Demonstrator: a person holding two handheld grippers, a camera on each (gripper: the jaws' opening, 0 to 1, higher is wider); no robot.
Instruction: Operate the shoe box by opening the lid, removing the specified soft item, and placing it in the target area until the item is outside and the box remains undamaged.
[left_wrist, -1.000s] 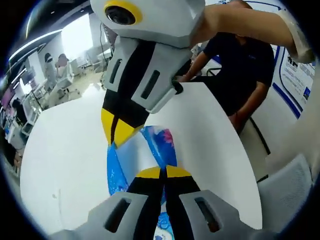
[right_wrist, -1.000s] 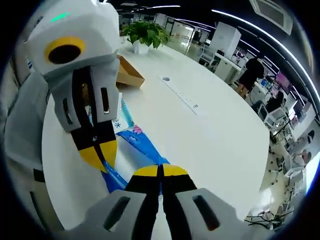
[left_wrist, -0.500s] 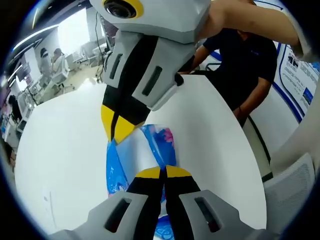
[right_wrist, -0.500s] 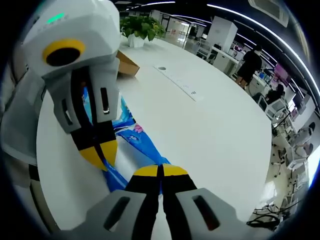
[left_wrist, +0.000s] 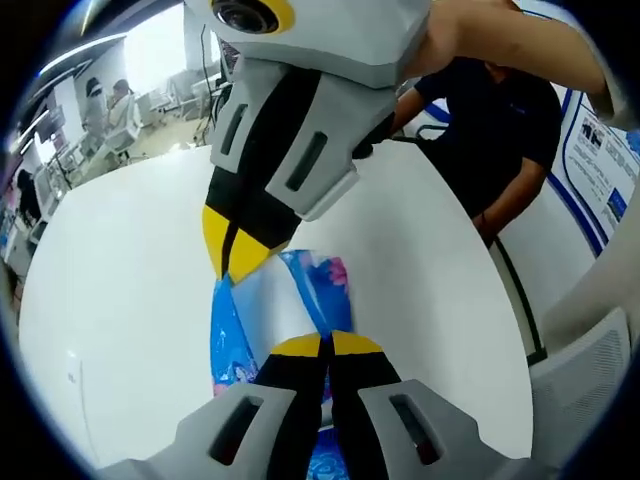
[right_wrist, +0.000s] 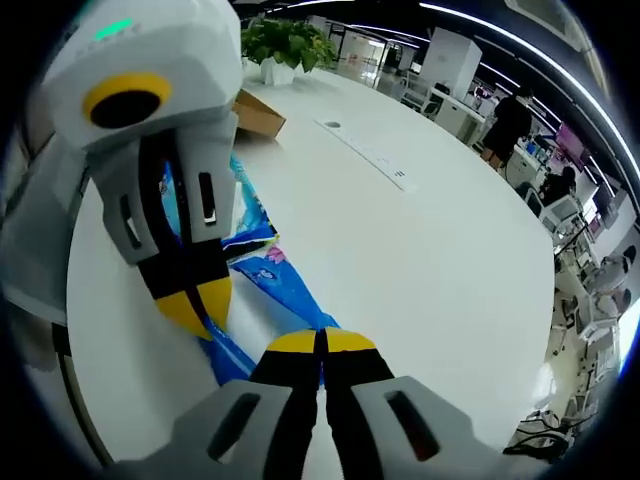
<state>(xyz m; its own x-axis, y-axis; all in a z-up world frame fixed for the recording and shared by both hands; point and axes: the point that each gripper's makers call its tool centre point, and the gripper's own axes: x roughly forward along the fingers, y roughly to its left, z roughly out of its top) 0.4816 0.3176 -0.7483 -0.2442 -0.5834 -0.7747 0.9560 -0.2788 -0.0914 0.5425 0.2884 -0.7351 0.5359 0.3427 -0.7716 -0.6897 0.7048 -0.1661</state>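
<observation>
A soft blue plastic packet (left_wrist: 322, 288) with pink and white print hangs stretched between both grippers above the white table (left_wrist: 120, 290). My left gripper (left_wrist: 322, 345) is shut on one end of it. My right gripper (left_wrist: 230, 262) comes down from the top of the left gripper view and is shut on the other end. In the right gripper view the same packet (right_wrist: 285, 285) runs from my right gripper (right_wrist: 322, 342) to my left gripper (right_wrist: 197, 305). A brown cardboard shoe box (right_wrist: 257, 113) stands on the table behind the left gripper, mostly hidden by it.
A potted plant (right_wrist: 285, 45) stands beyond the box. A flat power strip (right_wrist: 375, 160) lies on the table's middle. A person in a dark shirt (left_wrist: 500, 130) stands at the table's far edge, and a grey chair (left_wrist: 590, 370) sits beside it.
Both views have drifted slightly with the hands. Both grippers have stayed shut on the packet, and it remains stretched between them above the table.
</observation>
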